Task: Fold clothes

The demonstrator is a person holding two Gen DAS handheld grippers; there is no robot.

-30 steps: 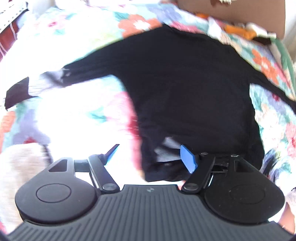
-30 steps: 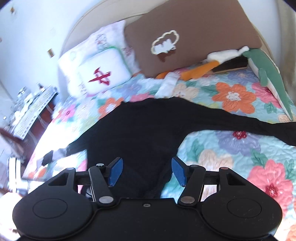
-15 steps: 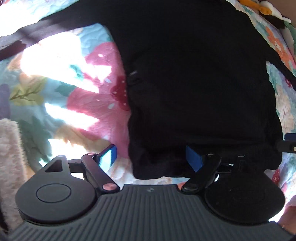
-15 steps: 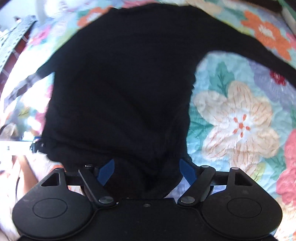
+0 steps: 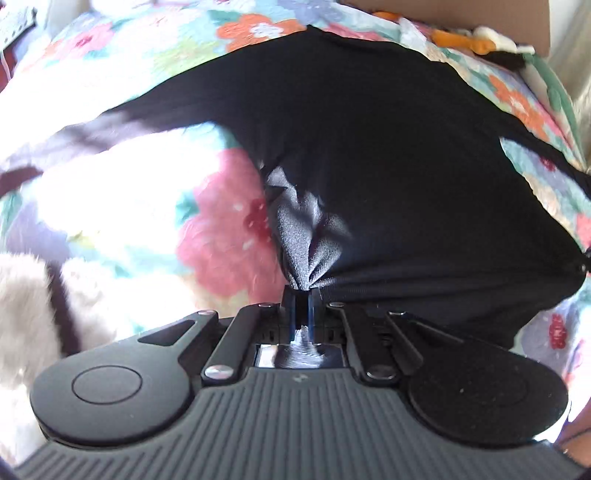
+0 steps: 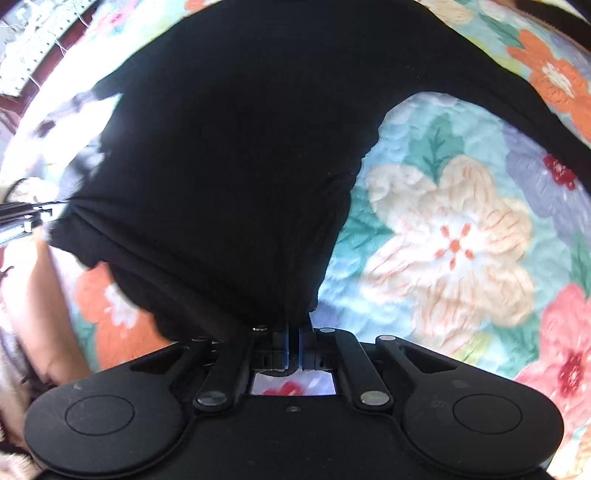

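A black long-sleeved top [image 5: 388,155] lies spread on a floral quilt [image 5: 122,206], sleeves out to both sides. My left gripper [image 5: 301,295] is shut on the hem at its left bottom corner; the cloth bunches and lifts there. In the right wrist view the same top [image 6: 229,147] fills the middle. My right gripper [image 6: 293,332] is shut on the hem at the right bottom corner. The left gripper shows at the left edge of the right wrist view [image 6: 22,218].
The floral quilt [image 6: 454,236] covers the bed. Soft toys [image 5: 484,40] and a brown cushion [image 5: 461,14] lie at the bed's head. A fluffy pale fabric [image 5: 33,310] sits at the near left. A dark wooden rail [image 6: 44,62] stands beyond the bed's left side.
Both grippers dropped to the top's bottom hem and closed on it. The hem corners now bunch and lift between the fingers.
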